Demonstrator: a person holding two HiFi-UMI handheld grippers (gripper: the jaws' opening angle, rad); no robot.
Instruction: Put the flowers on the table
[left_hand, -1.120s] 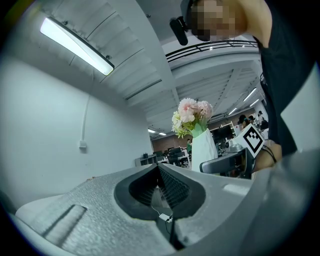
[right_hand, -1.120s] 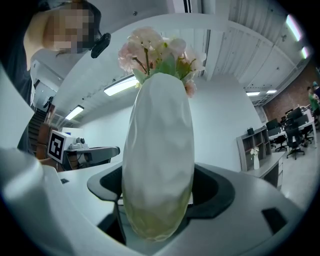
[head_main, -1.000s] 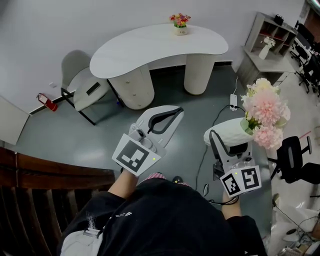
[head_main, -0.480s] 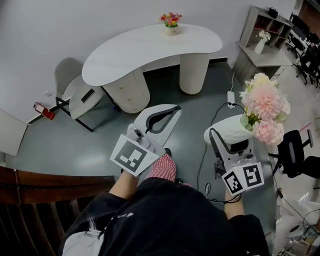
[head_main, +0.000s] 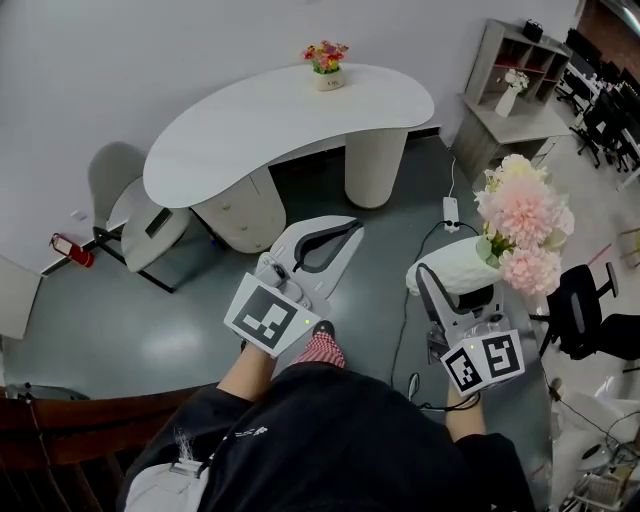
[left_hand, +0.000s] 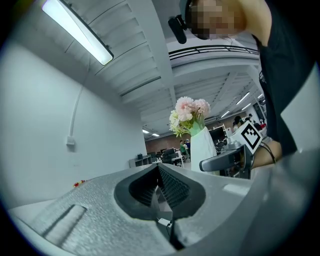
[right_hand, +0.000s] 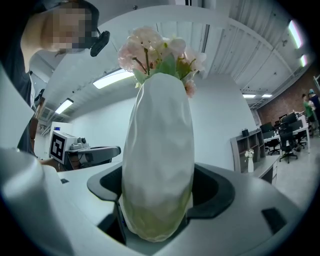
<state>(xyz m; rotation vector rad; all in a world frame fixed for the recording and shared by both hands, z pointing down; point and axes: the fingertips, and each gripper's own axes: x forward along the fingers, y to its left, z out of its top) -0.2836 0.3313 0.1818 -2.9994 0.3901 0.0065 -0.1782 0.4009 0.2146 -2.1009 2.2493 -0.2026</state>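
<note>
The left gripper (head_main: 348, 228) was carried with its jaws closed together on nothing. The right gripper (head_main: 452, 283) had its jaws clamped round the lower body of the white dimpled vase (right_hand: 157, 150), whose pink and cream flower bunch (head_main: 522, 228) hung over the grey floor, well apart from the white kidney-shaped table (head_main: 250, 130). The smooth wall and top-heavy bunch could probably let the vase slip or swing, the white power strip and cable (head_main: 449, 207) on the floor looked a trip hazard, and a careless set-down could topple the small pot of coloured flowers (head_main: 326, 60) at the table's far edge.
</note>
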